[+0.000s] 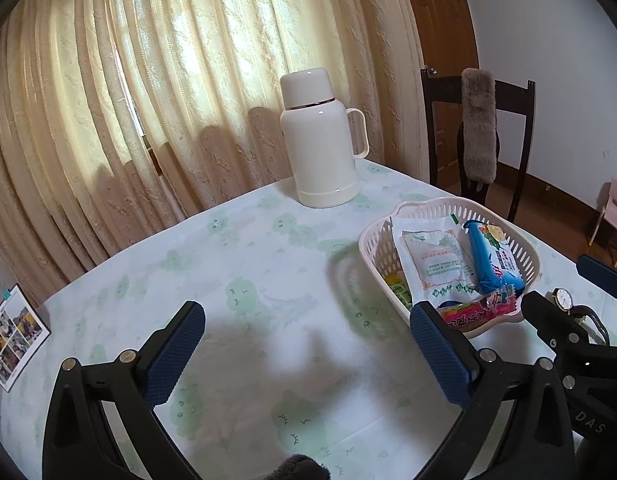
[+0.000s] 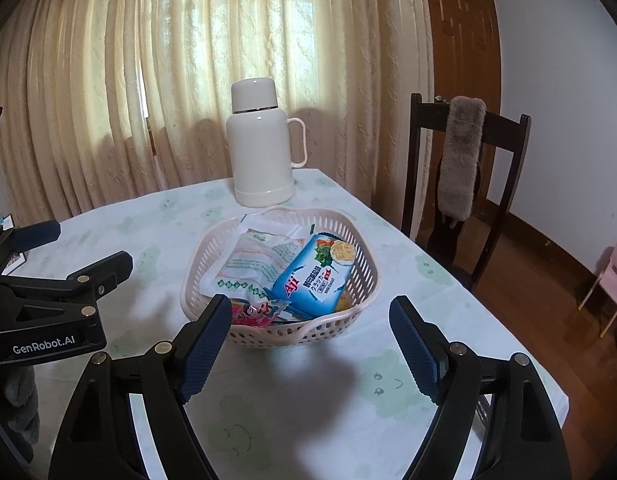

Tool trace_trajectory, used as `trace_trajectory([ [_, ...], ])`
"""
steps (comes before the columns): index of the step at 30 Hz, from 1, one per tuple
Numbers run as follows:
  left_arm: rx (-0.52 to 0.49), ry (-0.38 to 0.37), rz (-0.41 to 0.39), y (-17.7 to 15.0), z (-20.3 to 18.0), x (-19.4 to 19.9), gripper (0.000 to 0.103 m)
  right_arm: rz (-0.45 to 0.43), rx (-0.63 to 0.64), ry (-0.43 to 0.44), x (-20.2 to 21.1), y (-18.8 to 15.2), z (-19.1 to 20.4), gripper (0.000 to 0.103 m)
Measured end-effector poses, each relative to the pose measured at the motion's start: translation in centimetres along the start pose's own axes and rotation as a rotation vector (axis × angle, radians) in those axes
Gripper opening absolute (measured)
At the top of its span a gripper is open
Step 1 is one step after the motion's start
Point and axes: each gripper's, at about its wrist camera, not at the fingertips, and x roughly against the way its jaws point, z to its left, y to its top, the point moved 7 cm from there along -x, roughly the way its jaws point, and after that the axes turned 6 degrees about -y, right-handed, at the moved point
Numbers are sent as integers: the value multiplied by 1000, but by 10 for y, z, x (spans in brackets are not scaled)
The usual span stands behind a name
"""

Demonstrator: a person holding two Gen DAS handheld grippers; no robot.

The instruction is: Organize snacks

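A pale pink slotted basket [image 2: 360, 284] [image 1: 374, 248] sits on the table and holds snack packs: a blue cracker pack [image 2: 314, 276] [image 1: 494, 262], a white pouch with green print [image 2: 252, 264] [image 1: 432, 262], and a pink and red wrapper [image 2: 250, 314] [image 1: 474, 312]. My right gripper [image 2: 310, 344] is open and empty, just in front of the basket's near rim. My left gripper [image 1: 308, 354] is open and empty over bare tablecloth, left of the basket. Each gripper shows at the edge of the other's view.
A cream thermos jug [image 1: 320, 140] [image 2: 260, 148] stands at the table's far side before the curtain. A dark wooden chair with a grey furry cover [image 2: 464, 184] stands at the right. A photo card [image 1: 12, 336] lies at the table's left edge. A wristwatch [image 1: 562, 300] lies right of the basket.
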Motion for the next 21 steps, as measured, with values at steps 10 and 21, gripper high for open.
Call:
trace_trajectory([
  [10, -6, 2, 6, -2, -1, -1, 102, 15, -4, -4, -5, -3, -1, 81],
  [21, -7, 2, 7, -2, -1, -2, 102, 25, -3, -4, -7, -6, 1, 81],
])
